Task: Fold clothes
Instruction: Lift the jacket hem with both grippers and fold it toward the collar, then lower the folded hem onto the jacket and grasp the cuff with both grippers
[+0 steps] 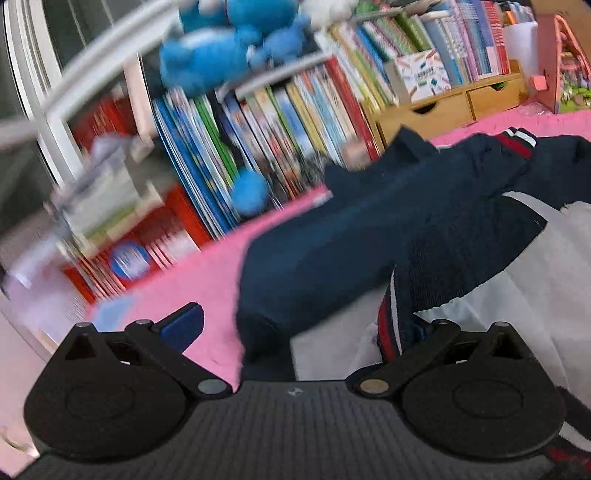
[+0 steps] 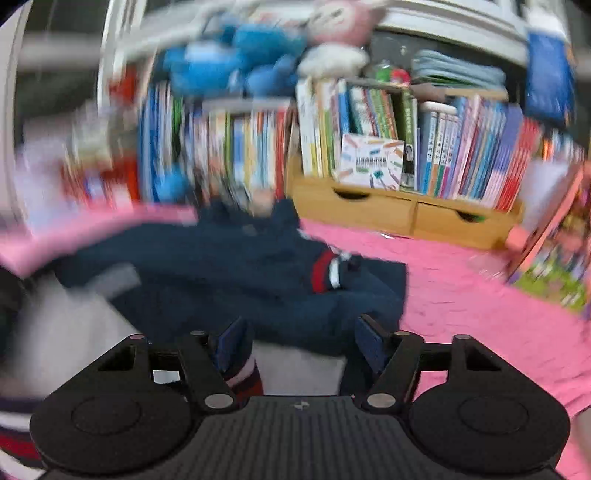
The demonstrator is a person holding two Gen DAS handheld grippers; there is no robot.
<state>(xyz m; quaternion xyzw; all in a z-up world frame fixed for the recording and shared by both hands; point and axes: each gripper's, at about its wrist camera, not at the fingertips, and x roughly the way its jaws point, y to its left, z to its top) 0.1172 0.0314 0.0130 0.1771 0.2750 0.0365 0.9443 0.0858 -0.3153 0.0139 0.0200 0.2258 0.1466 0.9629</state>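
A navy knit garment with white panels and red-and-white striped trim [image 1: 369, 236] lies crumpled on the pink quilted surface [image 1: 207, 273], spread across the area in front of both tools. In the left wrist view its navy sleeve runs diagonally from the wooden drawer unit toward the camera, and a white panel [image 1: 535, 266] sits to the right of it.

The left tool [image 1: 295, 332] stands spread wide. Its blue-padded left finger [image 1: 183, 325] is over bare pink surface; the right finger is hidden behind the striped hem, so whether it touches the cloth cannot be told. Navy cloth fills the gap between the fingers.

The right tool [image 2: 301, 343] is also spread. Its blue pads [image 2: 232, 341] sit on either side of a fold of the garment [image 2: 258, 269], with a red-and-white striped cuff [image 2: 327, 271] lying further back on the navy cloth. Nothing is pinched; a striped edge lies just beside the left pad.

Behind the garment, a light wooden two-drawer unit [image 2: 406, 214] stands on the pink surface and carries a row of upright children's books [image 2: 461, 155]. More books [image 1: 258, 122] stand to the left of it. Blue plush toys [image 1: 229, 48] and a pink-and-white plush toy [image 2: 343, 26] sit on top of the shelving. Both views are blurred at the left, and details there cannot be read.
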